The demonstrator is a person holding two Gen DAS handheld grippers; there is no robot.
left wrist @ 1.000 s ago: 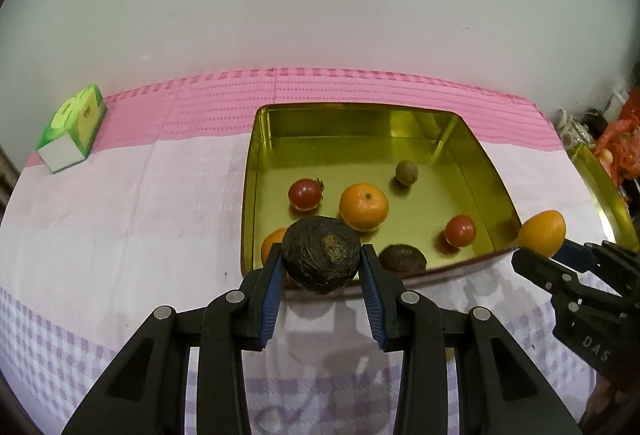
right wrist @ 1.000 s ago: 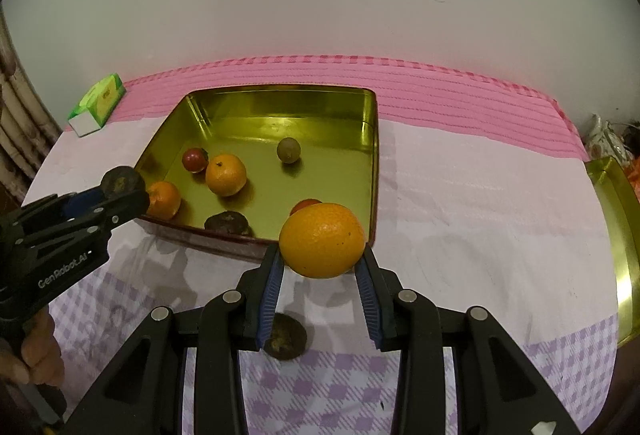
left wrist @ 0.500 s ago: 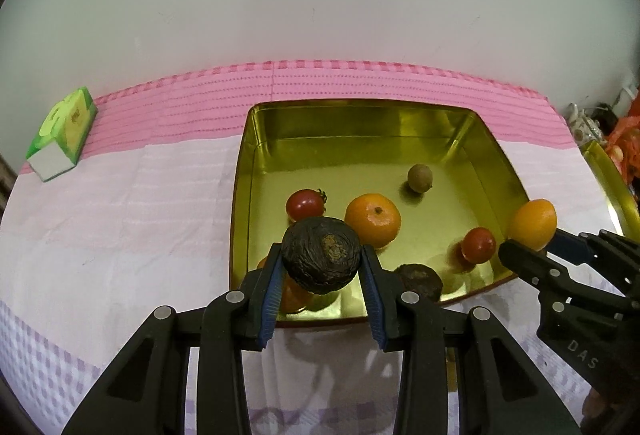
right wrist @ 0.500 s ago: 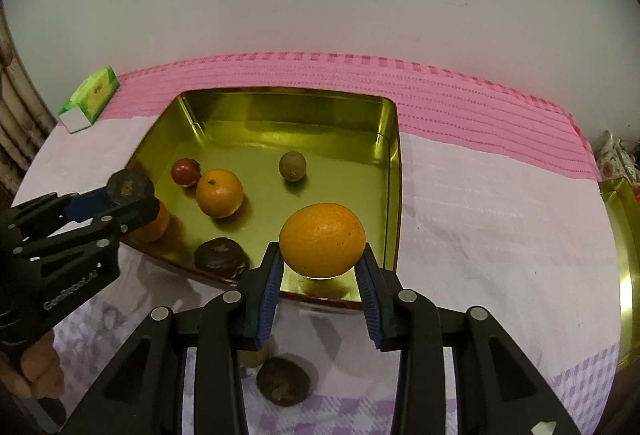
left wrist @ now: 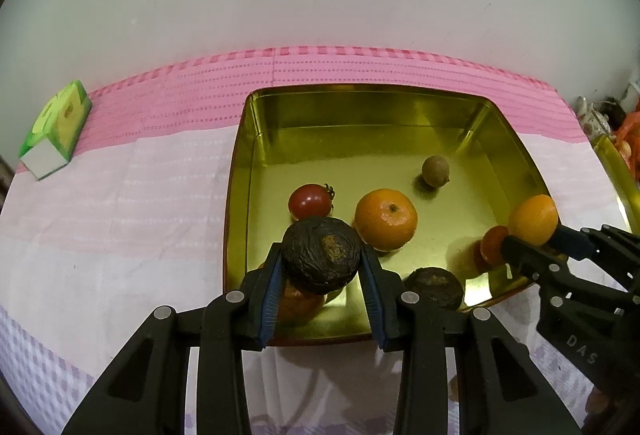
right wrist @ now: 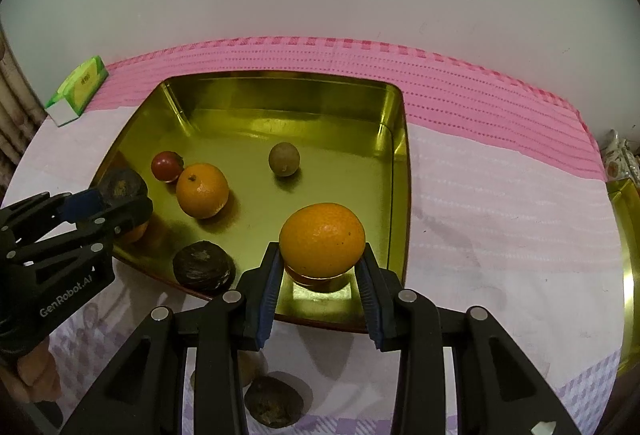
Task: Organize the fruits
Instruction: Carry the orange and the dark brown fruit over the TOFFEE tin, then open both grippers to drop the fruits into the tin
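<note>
The left claw (left wrist: 320,277) is closed partway, its blue pads (left wrist: 271,285) pressed on either side of a dark wrinkled fruit (left wrist: 322,255). The right claw (right wrist: 320,273) is closed to a similar width, and an orange (right wrist: 322,239) is clamped between its pads. Both fruits are held above the near part of a gold tin tray (right wrist: 280,87). On the tray floor a cherry tomato (left wrist: 310,201), a mandarin (left wrist: 386,219), a small brown-green fruit (left wrist: 435,170) and a second dark fruit (left wrist: 434,287) near the front wall are seen. The tray is set on a bench covered by a pink and white cloth (left wrist: 120,215). Another dark fruit (right wrist: 274,401) is left on the cloth by the bench's near edge, and a green carton (left wrist: 56,129) by its far left corner.
</note>
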